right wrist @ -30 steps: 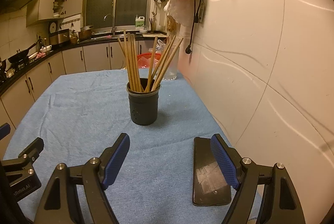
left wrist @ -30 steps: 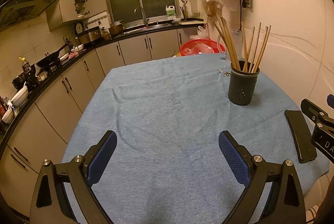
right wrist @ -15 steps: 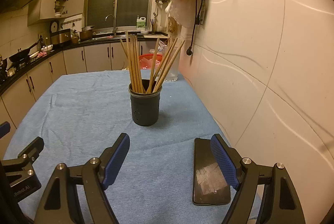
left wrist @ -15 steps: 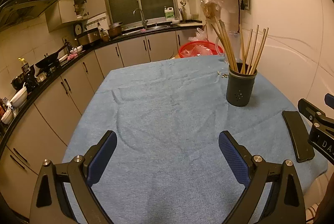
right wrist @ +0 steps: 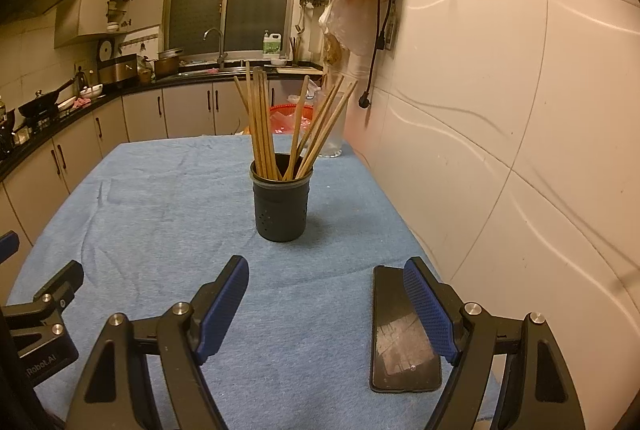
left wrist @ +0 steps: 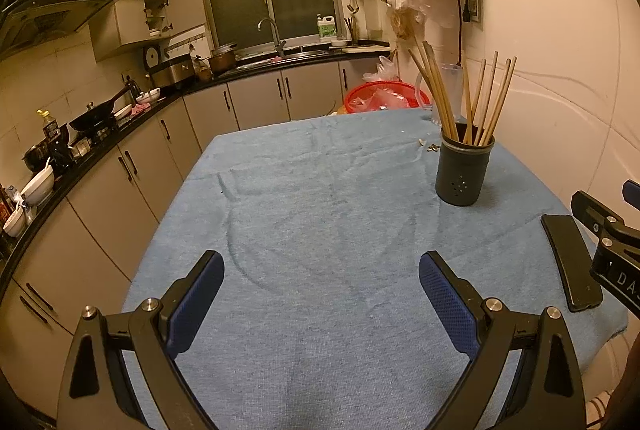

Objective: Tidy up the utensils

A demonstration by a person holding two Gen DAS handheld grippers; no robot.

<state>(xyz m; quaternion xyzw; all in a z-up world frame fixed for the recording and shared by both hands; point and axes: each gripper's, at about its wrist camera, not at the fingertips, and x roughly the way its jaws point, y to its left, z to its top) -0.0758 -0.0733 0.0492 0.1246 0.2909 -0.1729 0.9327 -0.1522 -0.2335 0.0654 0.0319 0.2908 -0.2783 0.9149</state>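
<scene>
A light blue cloth (right wrist: 160,230) covers the table; a dark grey holder (right wrist: 281,207) dotted with small holes carries pale tan wooden chopsticks (right wrist: 264,125); a glossy black phone (right wrist: 402,334); gripper pads (left wrist: 450,306) royal blue, finely dimpled.

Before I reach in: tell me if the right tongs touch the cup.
Apart. The right wrist view shows bare blue cloth between the open right tongs and the cup, which stands well ahead of the fingertips.

Blue-clothed table (right wrist: 168,230) w/ chopstick cup (right wrist: 281,207), phone (right wrist: 402,342) & clear jug (right wrist: 334,133)
</scene>
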